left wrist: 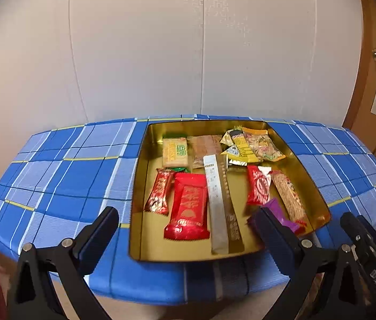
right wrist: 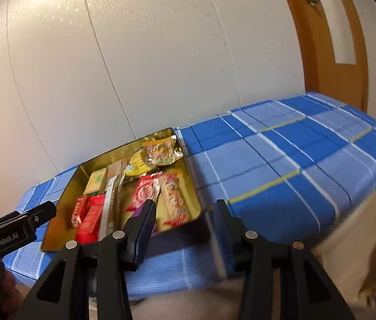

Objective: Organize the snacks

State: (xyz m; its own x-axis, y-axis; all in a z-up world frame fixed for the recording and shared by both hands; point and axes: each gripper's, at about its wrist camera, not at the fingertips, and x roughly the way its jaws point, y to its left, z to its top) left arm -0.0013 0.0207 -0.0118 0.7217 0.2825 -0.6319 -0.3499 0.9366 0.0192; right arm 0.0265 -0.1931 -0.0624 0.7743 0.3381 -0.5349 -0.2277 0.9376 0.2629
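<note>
Both grippers stand wide and empty; the snacks lie in the gold tin (left wrist: pixel 305 176) on the checked cloth (left wrist: pixel 62 176), directly ahead of the left gripper (left wrist: pixel 188 229), ahead-left of the right gripper (right wrist: pixel 185 221); silver stick pack (left wrist: pixel 216 200) runs lengthwise away.

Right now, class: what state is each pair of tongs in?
Left tongs: open, holding nothing.
Right tongs: open, holding nothing.

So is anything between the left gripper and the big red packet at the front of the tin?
Nothing visible. The left gripper hangs open just short of the gold tin, and only the tin's low near wall lies between it and the big red packet, which lies uncovered beside the long silver stick.
</note>
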